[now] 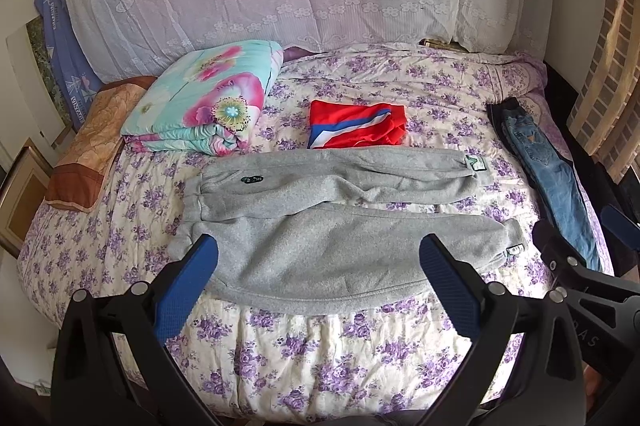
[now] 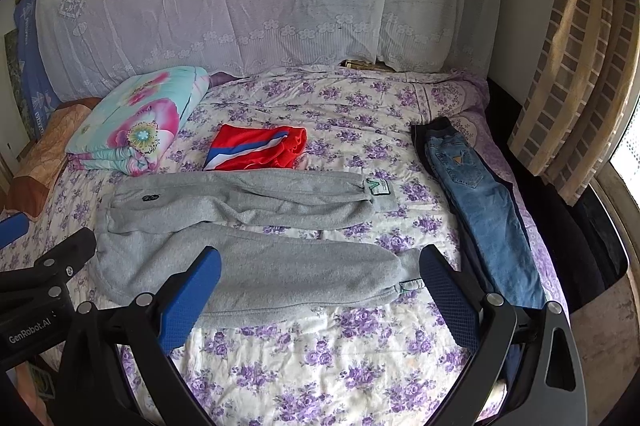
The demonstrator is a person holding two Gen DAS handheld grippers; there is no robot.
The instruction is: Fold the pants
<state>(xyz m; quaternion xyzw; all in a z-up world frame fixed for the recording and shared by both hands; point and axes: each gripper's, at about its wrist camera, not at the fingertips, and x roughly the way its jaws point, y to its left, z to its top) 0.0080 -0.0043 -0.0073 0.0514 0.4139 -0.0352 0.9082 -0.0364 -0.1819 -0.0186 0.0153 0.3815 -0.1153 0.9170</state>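
Because the grey pants (image 1: 332,222) lie flat across the bed (image 1: 320,358) with their long axis running nine to three o'clock, waistband at nine and cuffs at three, you have each end under its own hand. Your left gripper (image 1: 318,280) hangs wide apart and empty at twelve o'clock of the near leg's waist half; your right gripper (image 2: 320,286) hangs likewise wide and empty, nearer the cuffs. I count one grey pair, one pair of jeans (image 2: 476,210) at three o'clock, one red garment (image 2: 256,148), one folded quilt (image 2: 136,122).
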